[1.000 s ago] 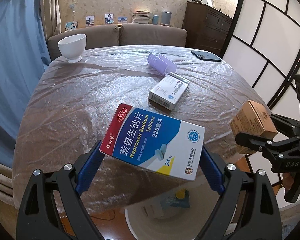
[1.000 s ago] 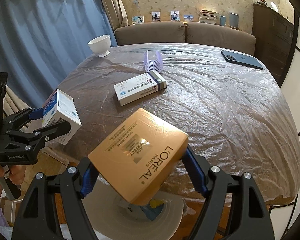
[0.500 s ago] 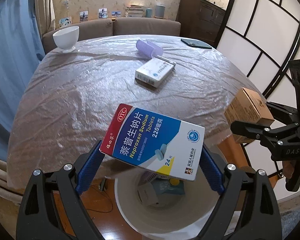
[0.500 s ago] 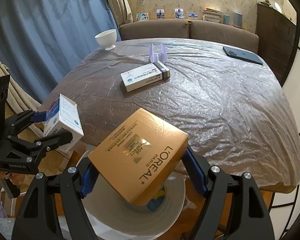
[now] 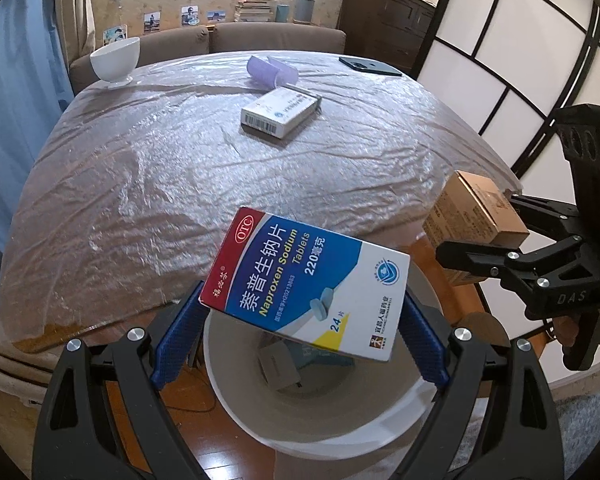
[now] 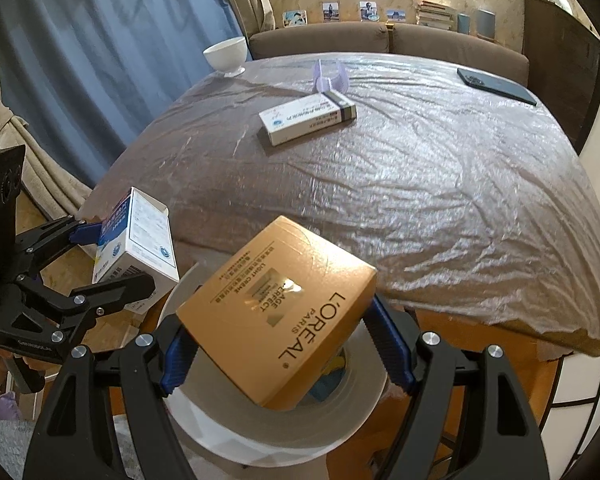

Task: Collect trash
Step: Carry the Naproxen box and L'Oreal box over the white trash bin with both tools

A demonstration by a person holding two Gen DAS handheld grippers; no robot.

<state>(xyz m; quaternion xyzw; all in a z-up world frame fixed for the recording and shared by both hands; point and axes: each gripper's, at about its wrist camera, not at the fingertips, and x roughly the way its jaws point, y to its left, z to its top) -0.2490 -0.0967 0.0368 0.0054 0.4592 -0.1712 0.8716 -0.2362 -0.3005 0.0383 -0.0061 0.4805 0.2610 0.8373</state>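
My left gripper [image 5: 300, 332] is shut on a blue, red and white Naproxen tablet box [image 5: 306, 280], held tilted above the white trash bin [image 5: 236, 400]. My right gripper [image 6: 286, 350] is shut on a tan L'Oréal carton [image 6: 276, 308], also over the bin [image 6: 220, 432]. Each gripper shows in the other's view: the carton [image 5: 472, 216] at right, the tablet box [image 6: 140, 240] at left. Some trash [image 5: 278, 366] lies inside the bin. A white medicine box [image 5: 280, 112] stays on the table.
The table [image 5: 140, 184] is wrapped in wrinkled clear plastic. On it stand a white bowl [image 5: 114, 62], a lilac plastic piece [image 5: 270, 72] and a dark phone [image 5: 370, 66]. A brown sofa [image 5: 220, 38] is behind, a screen with black bars [image 5: 520, 60] at right.
Both grippers have drawn back from the table and sunk a little with their boxes; the bin, first barely visible, now lies open under both boxes.
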